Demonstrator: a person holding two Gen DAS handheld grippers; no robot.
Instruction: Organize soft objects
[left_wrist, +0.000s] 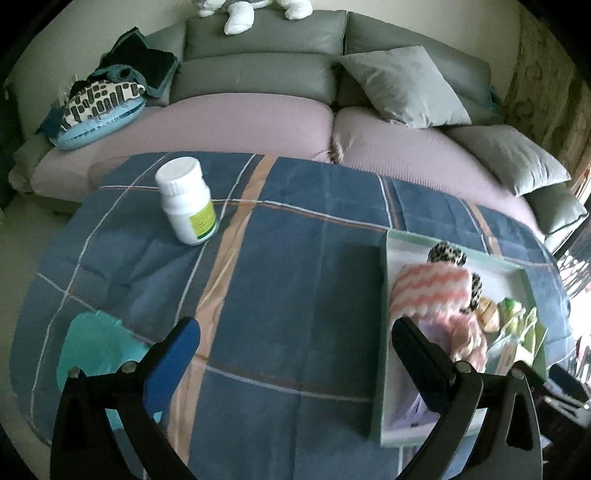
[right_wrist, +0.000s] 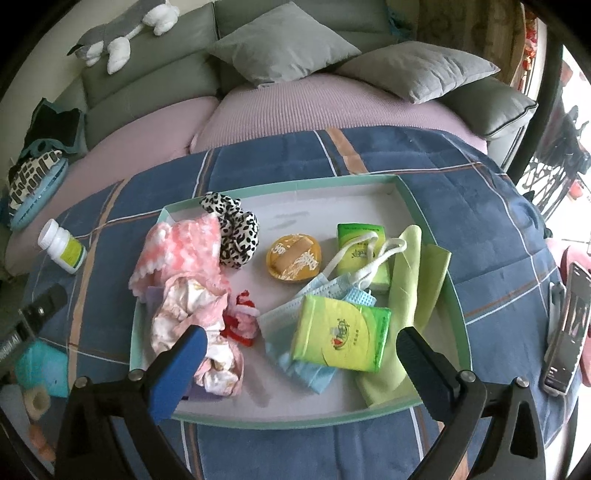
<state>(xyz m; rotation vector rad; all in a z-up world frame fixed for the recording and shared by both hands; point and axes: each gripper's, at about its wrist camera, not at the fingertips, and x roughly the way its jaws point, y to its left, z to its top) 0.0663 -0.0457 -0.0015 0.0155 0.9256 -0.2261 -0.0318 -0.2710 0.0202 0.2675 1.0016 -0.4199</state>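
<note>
A shallow green-rimmed tray (right_wrist: 436, 236) sits on a blue plaid cloth. In it lie a pink zigzag knit cloth (right_wrist: 177, 251), a leopard-print scrunchie (right_wrist: 236, 232), a pale pink garment (right_wrist: 192, 317), a red and pink item (right_wrist: 242, 317), blue face masks (right_wrist: 314, 310), two green tissue packs (right_wrist: 340, 336), a yellow-green cloth (right_wrist: 413, 280) and a round orange case (right_wrist: 295, 258). My right gripper (right_wrist: 299, 354) is open and empty above the tray's near side. My left gripper (left_wrist: 295, 343) is open and empty over the cloth, left of the tray (left_wrist: 384, 332).
A white pill bottle (left_wrist: 186, 199) stands on the cloth at the far left. A teal object (left_wrist: 96, 347) lies near the left gripper. A phone (right_wrist: 565, 332) rests right of the tray. Behind is a sofa with grey cushions (left_wrist: 406, 85) and a plush toy (right_wrist: 118, 37).
</note>
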